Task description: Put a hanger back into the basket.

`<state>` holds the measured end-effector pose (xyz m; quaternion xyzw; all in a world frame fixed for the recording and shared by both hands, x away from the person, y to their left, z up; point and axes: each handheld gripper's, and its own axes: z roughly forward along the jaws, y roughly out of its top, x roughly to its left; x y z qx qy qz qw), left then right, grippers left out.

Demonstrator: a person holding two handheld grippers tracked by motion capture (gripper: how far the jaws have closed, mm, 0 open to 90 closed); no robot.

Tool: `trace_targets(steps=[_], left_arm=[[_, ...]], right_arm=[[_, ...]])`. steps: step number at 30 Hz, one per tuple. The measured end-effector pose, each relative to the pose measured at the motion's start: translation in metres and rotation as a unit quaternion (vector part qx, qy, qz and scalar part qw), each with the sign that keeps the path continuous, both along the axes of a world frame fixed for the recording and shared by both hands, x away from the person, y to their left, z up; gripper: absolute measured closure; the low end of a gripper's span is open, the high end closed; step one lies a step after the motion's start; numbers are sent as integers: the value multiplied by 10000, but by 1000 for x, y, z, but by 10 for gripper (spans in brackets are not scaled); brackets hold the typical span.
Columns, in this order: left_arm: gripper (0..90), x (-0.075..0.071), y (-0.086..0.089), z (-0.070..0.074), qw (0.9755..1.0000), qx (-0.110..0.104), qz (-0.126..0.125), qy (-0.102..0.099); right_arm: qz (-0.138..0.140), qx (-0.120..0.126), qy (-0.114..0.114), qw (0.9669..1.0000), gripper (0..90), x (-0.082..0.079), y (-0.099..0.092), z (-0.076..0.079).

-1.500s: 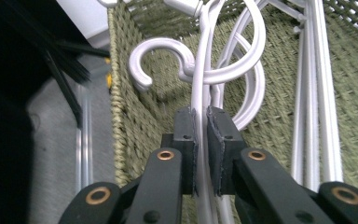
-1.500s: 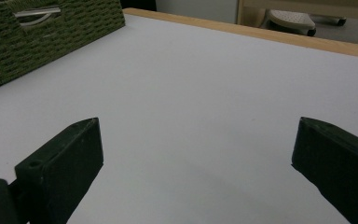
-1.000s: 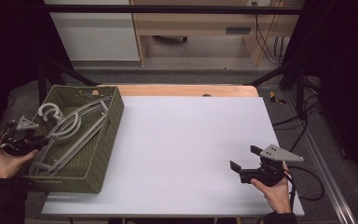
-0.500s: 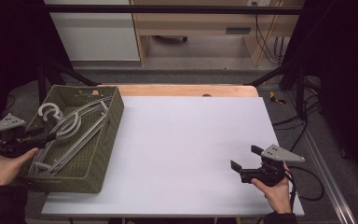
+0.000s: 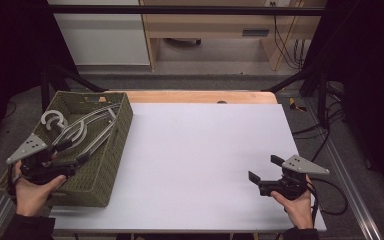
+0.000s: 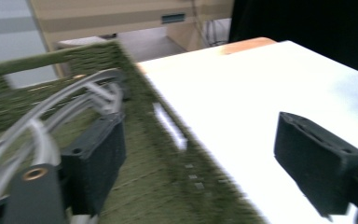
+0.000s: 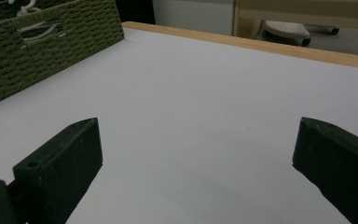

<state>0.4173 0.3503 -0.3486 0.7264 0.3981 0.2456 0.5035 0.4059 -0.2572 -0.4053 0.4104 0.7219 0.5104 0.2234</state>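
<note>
Several pale grey clothes hangers [image 5: 87,127] lie in a green woven basket [image 5: 116,150] at the table's left. My left gripper [image 5: 73,152] hovers over the basket's near end. In the left gripper view its jaws [image 6: 205,158] have just been opening and stand wide. One jaw is beside the hangers [image 6: 65,93] and the basket's wall [image 6: 168,126] runs between the two, with neither pad pressing on anything. My right gripper [image 5: 265,168] rests low over the white table [image 5: 195,150] at the near right, open with nothing between its fingers [image 7: 196,158].
The basket [image 7: 37,51] shows at the far left of the right gripper view, with hangers [image 7: 42,29] visible through its handle slot. A wooden strip [image 5: 190,96] edges the table's far side. Dark frame bars and cables [image 5: 325,135] stand to the right.
My left gripper has shifted toward the basket's near end and its jaws have spread apart. The right hand and its gripper have stayed where they were.
</note>
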Motion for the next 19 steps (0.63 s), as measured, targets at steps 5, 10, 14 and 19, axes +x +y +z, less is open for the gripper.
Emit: trace_targets(steps=[5,10,14,19], left_arm=[[110,-9,-27,-4,9995,-32,-308,-74],[97,-13,-49,-16,9984,-85,-565,-31],[89,-15,-59,-25,9972,22,-745,-10],[77,-15,-65,-32,9963,123,-843,66]], right_arm=[[-22,31,-13,10000,15,-1,-1,1],[-17,94,-35,9999,13,-2,-1,1],[-8,87,-50,9999,12,-2,-2,1],[-9,105,-89,9999,12,-2,-2,1]])
